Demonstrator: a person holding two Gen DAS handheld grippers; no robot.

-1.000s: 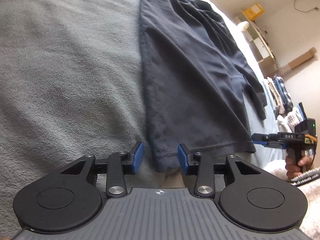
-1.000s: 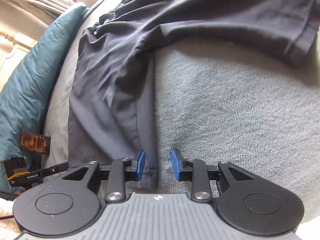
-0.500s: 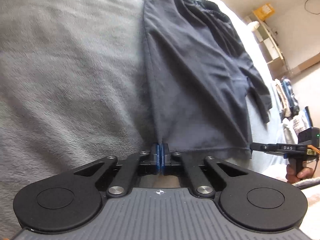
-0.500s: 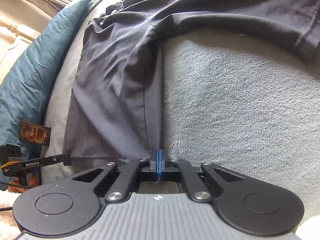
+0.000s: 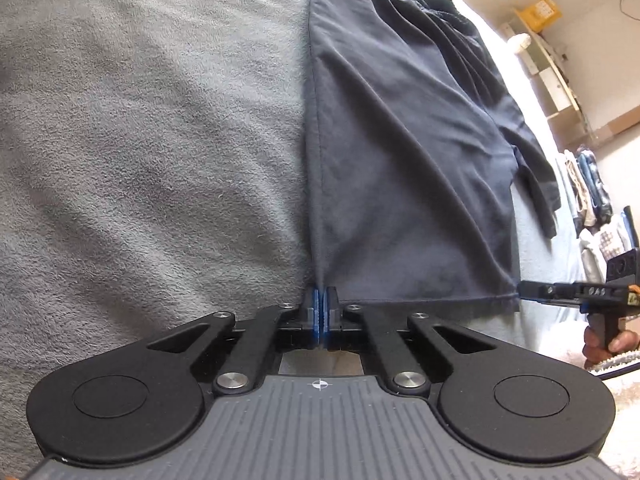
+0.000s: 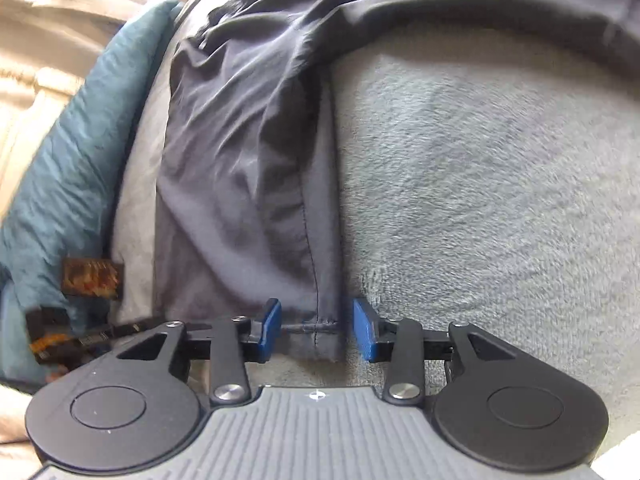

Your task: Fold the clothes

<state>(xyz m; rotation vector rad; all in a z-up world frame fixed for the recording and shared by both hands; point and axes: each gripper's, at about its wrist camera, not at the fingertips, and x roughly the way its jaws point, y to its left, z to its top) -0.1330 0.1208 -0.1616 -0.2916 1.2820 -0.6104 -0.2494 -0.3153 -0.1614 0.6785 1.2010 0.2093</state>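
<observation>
Pinching a hem corner of the limp, light shorts (image 5: 400,184), the left gripper (image 5: 321,312) holds while the right gripper (image 6: 316,330) gapes around the other corner.

Domestic bedroom: grey fleece blanket (image 5: 140,140) covers a bed; beyond it, wall shelving (image 5: 552,64); beside it, teal duvet (image 6: 68,168).

Grey fleece blanket (image 5: 140,140); teal duvet (image 6: 68,168); shelving (image 5: 548,60) against beige wall (image 5: 600,20).

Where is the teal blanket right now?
In the right wrist view, the teal blanket lies along the left edge, beside the dark shorts on the grey fleece cover.
</observation>
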